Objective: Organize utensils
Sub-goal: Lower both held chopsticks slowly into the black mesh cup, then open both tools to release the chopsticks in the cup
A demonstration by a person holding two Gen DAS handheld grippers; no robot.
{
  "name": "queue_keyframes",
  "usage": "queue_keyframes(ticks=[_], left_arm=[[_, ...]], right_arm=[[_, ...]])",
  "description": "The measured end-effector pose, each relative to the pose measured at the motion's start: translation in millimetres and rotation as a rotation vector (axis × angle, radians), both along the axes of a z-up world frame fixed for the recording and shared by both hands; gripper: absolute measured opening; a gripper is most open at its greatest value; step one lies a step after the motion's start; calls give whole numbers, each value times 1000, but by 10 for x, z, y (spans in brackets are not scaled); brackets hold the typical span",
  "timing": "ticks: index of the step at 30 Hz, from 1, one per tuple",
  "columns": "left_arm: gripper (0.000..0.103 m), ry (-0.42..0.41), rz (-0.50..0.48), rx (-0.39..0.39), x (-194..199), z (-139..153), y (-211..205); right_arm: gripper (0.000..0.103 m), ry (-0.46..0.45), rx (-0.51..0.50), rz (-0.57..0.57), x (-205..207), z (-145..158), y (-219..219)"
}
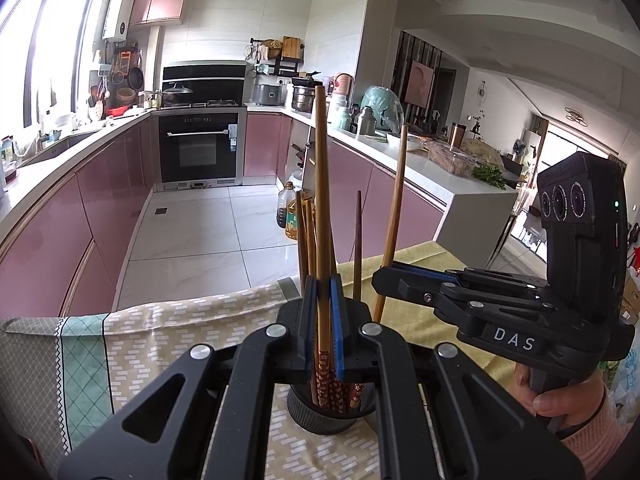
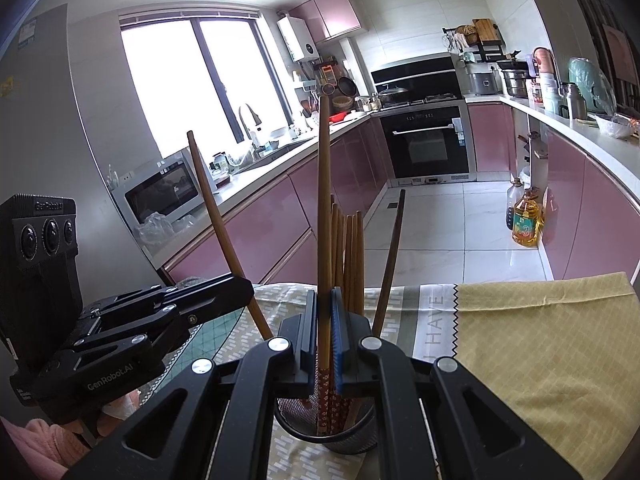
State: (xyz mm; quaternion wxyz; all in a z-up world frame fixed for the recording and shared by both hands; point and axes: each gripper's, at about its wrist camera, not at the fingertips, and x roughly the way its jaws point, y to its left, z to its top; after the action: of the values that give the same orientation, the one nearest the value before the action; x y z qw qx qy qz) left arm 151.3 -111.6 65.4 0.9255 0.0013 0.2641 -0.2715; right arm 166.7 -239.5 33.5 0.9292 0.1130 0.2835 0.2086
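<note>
1. State. My left gripper point(image 1: 323, 292) is closed on one long chopstick point(image 1: 321, 180), held upright between its pads. My right gripper point(image 2: 324, 300) is clamped the same way on a second chopstick point(image 2: 324, 200). Both grippers hang directly above the black mesh cup point(image 2: 352, 440), which stands on the cloth-covered desk point(image 1: 160, 332) just below and in front of the fingers.

2. Contents. A bundle of chopsticks point(image 2: 350, 256) already stands in the cup just beyond the right gripper's pads. A dark chopstick point(image 2: 394, 248) leans outward to the right of them.

3. Hazards.
- Collision: the grippers are close together over one small opening. Lowering both at once could knock their fingers together.
- Tipping: the cup looks light. A sideways push from either held chopstick against the rim or the bundle could tilt it or slide it on the cloth.
- Slip: each grip is on a narrow round shaft, so a loose hold lets it rotate or drop outside the cup.
- Blind entry: the gripper bodies hide the lower ends, so the ends are probably inside the rim, but I cannot confirm it.
</note>
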Motion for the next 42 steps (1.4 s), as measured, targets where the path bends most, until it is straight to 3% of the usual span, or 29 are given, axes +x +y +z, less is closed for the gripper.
queue_keyframes(ticks=[42], left_arm=[[8, 83, -16, 69, 107, -380, -94]], right_arm=[[6, 91, -3, 7, 58, -377, 69]])
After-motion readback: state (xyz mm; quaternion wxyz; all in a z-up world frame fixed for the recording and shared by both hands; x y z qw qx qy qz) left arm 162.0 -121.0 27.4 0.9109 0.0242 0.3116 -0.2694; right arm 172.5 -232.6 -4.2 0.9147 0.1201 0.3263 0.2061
